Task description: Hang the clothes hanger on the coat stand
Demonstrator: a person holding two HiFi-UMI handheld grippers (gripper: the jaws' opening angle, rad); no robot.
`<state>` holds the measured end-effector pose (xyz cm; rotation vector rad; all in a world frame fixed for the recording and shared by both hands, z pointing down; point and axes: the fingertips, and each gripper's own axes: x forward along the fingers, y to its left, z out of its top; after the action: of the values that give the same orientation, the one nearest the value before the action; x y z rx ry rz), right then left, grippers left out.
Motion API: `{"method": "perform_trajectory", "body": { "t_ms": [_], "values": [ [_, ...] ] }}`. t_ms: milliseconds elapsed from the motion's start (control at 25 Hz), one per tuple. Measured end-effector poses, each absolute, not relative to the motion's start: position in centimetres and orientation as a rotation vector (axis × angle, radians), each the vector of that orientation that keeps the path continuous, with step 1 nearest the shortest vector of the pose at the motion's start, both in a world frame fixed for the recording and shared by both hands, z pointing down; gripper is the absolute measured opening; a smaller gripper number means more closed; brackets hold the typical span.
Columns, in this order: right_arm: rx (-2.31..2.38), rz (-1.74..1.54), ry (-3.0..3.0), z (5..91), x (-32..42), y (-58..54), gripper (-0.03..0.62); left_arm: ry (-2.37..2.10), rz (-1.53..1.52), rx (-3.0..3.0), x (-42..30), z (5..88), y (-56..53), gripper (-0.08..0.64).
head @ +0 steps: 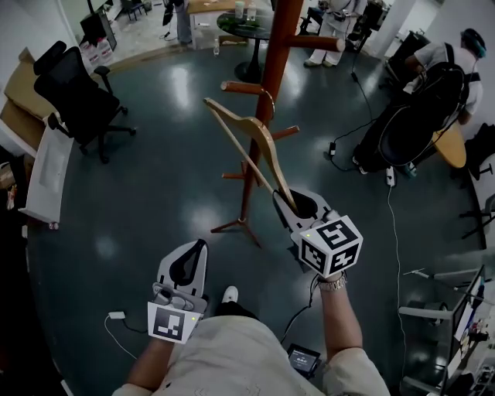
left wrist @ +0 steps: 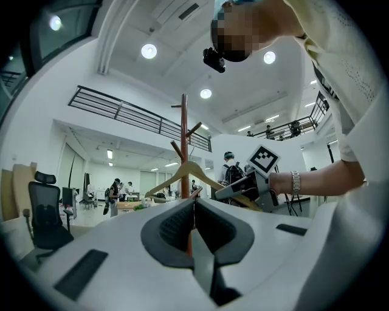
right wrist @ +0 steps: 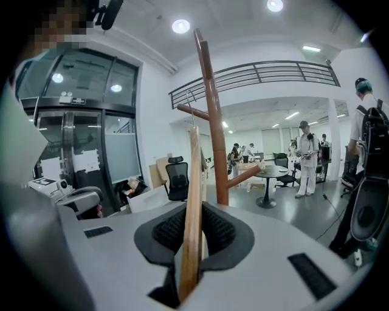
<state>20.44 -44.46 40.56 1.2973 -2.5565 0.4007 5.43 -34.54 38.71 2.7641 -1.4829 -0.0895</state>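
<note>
The coat stand (head: pixel 268 69) is a red-brown wooden pole with short pegs, straight ahead of me. My right gripper (head: pixel 298 206) is shut on one end of a light wooden clothes hanger (head: pixel 246 139), which slants up and away toward the pole. The hanger's metal hook (head: pixel 269 99) is close beside the pole, next to a peg (head: pixel 243 87). In the right gripper view the hanger (right wrist: pixel 193 182) runs up between the jaws, with the stand (right wrist: pixel 213 121) just behind it. My left gripper (head: pixel 189 263) hangs lower left, shut and empty; its view shows the stand (left wrist: pixel 183 146) and hanger (left wrist: pixel 182 172) ahead.
A black office chair (head: pixel 81 97) stands at the left, with a white panel (head: pixel 46 174) beside it. A person with a backpack (head: pixel 445 77) is at the right near a desk. Cables (head: pixel 390 224) trail over the dark floor. A round table (head: pixel 247 23) lies beyond the stand.
</note>
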Motion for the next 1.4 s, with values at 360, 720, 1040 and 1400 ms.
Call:
{"method": "perform_trajectory", "body": {
  "t_ms": [360, 720, 1040, 1400],
  "values": [
    [1.192, 0.418, -2.553, 41.8, 22.2, -48.5, 0.064, -1.503, -0.019, 2.713, 5.9, 40.5, -35.5, 0.014],
    [1.146, 0.436, -2.561, 43.5, 22.1, -49.4, 0.064, -1.542, 0.016, 2.691, 5.8, 41.6, -35.8, 0.014],
    [1.145, 0.407, -2.576, 43.7, 22.2, -49.4, 0.064, -1.535, 0.02, 2.688, 6.2, 41.6, -35.2, 0.014],
    [1.204, 0.358, -2.542, 43.3, 22.3, -48.8, 0.064, -1.514, 0.014, 2.705, 6.1, 41.2, -34.1, 0.014]
  ]
}}
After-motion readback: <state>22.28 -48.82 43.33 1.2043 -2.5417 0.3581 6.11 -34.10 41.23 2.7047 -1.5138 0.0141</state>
